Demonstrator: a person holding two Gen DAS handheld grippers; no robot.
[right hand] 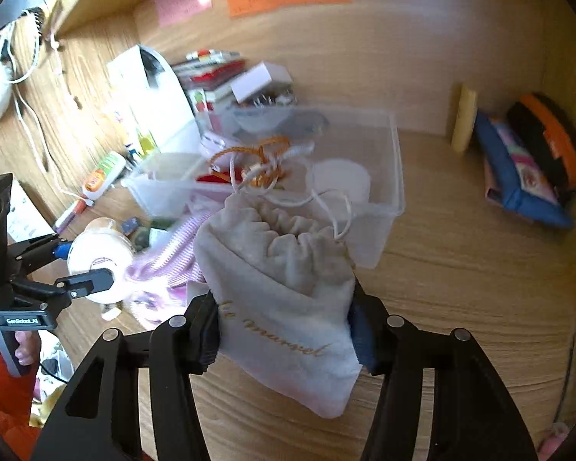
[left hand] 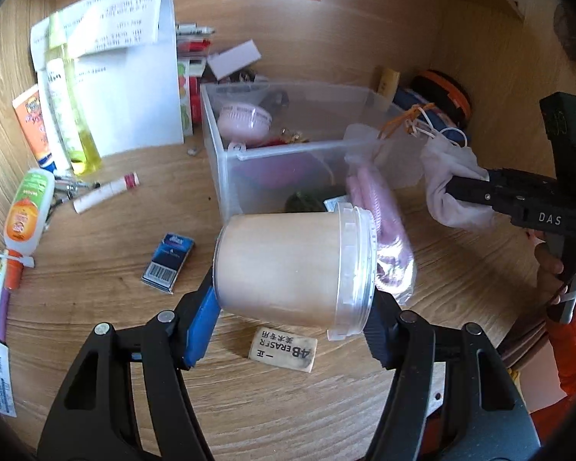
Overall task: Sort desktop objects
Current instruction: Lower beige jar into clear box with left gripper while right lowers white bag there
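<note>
Left wrist view shows our left claw (left hand: 292,299) clamped on a tub (left hand: 288,265), which lies sideways between the pads with its lid end pointing right, held up off the tabletop (left hand: 460,269). The bin (left hand: 288,153) sits straight ahead of it, just past the tub, open side up. So for this one it's basically a push forward and over the near wall, and we'd guess the tub's long axis wants turning so it doesn't catch the rim.

Right wrist view has our right claw (right hand: 284,338) squeezed shut on a pouch (right hand: 284,299), drawstrings (right hand: 272,165) flopping out front. The bin's right corner is just beyond the pouch, slightly left of dead ahead.

Both are close, but the right claw looks nearer the rim. An eraser (left hand: 282,349) lies under the tub, untouched.
</note>
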